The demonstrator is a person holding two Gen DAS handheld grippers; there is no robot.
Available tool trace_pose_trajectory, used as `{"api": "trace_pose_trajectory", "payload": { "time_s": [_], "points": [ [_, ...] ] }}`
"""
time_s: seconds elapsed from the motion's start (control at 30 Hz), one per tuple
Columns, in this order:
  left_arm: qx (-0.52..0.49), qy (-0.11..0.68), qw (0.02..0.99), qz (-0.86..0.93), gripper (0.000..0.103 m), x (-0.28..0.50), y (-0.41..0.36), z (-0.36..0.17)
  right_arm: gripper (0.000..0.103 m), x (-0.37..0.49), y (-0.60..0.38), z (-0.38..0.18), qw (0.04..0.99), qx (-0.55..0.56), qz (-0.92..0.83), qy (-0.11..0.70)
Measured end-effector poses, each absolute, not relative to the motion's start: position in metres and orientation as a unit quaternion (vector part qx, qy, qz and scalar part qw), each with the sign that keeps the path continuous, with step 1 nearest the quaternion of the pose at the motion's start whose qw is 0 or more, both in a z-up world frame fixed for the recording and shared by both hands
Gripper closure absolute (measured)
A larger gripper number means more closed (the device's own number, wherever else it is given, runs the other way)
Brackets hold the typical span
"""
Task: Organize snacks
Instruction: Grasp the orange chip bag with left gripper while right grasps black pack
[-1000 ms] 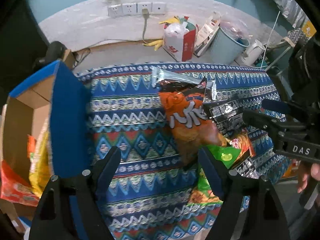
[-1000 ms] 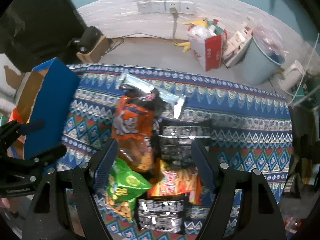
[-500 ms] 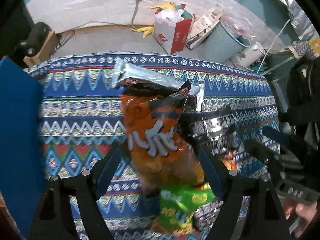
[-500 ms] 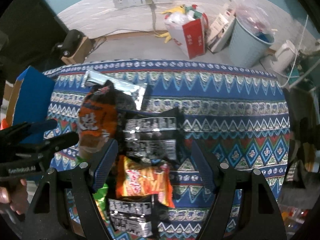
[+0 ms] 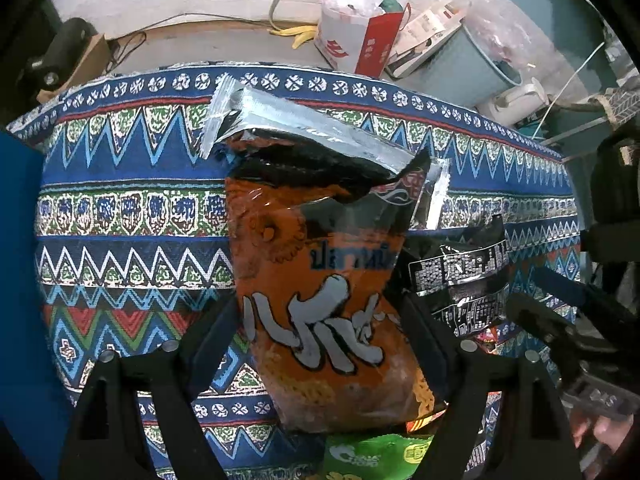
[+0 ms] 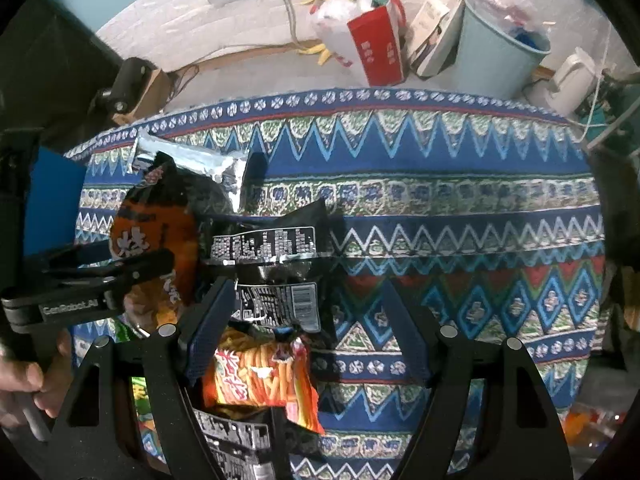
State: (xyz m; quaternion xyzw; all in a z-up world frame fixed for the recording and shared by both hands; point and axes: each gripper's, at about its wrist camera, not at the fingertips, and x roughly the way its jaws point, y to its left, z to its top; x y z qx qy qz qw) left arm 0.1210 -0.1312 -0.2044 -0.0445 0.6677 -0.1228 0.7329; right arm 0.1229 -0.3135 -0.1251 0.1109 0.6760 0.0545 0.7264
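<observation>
An orange puffed-snack bag (image 5: pixel 320 300) lies on the patterned tablecloth (image 5: pixel 120 272), its top resting on a silver pack (image 5: pixel 304 128). My left gripper (image 5: pixel 318 308) points down and straddles this bag. Its jaws are closing with the bag between them, and the pads do not visibly press it. My right gripper (image 6: pixel 308 292) stands open above a black foil pack (image 6: pixel 264 248); a red-and-yellow stick-snack bag (image 6: pixel 256 376) lies between its fingers lower down. A green bag (image 5: pixel 368 456) pokes out under the orange one. In the right wrist view the left gripper (image 6: pixel 140 258) is at the left.
A blue-sided cardboard box (image 5: pixel 20 280) stands at the table's left edge. Behind the table on the floor are a red-and-white bag (image 6: pixel 376 48), a pale blue bin (image 6: pixel 492 52) and a white kettle (image 6: pixel 572 76). A hand (image 6: pixel 24 380) holds the left gripper.
Both grippers have come down closer to the table. The left one moved right, from beside the blue box to over the orange bag. The right one shifted right, onto the black pack.
</observation>
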Motion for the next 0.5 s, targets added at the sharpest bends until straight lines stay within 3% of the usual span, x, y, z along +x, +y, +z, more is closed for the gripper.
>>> {"api": "trace_pose_trajectory", "payload": {
  "time_s": [0.1, 0.23, 0.5],
  "points": [
    [-0.031, 0.667, 0.734, -0.128, 0.042, 0.118, -0.124, -0.207, 0.028, 0.128, -0.309, -0.135, 0.722, 0.116, 0.062, 0.679],
    [-0.043, 0.662, 0.734, -0.142, 0.054, 0.118, -0.115, -0.204, 0.028, 0.132, -0.302, -0.148, 0.715, 0.109, 0.066, 0.687],
    [0.001, 0.636, 0.759, -0.135, 0.064, 0.116, -0.108, -0.181, 0.028, 0.14, -0.284, -0.164, 0.71, 0.099, 0.081, 0.692]
  ]
}}
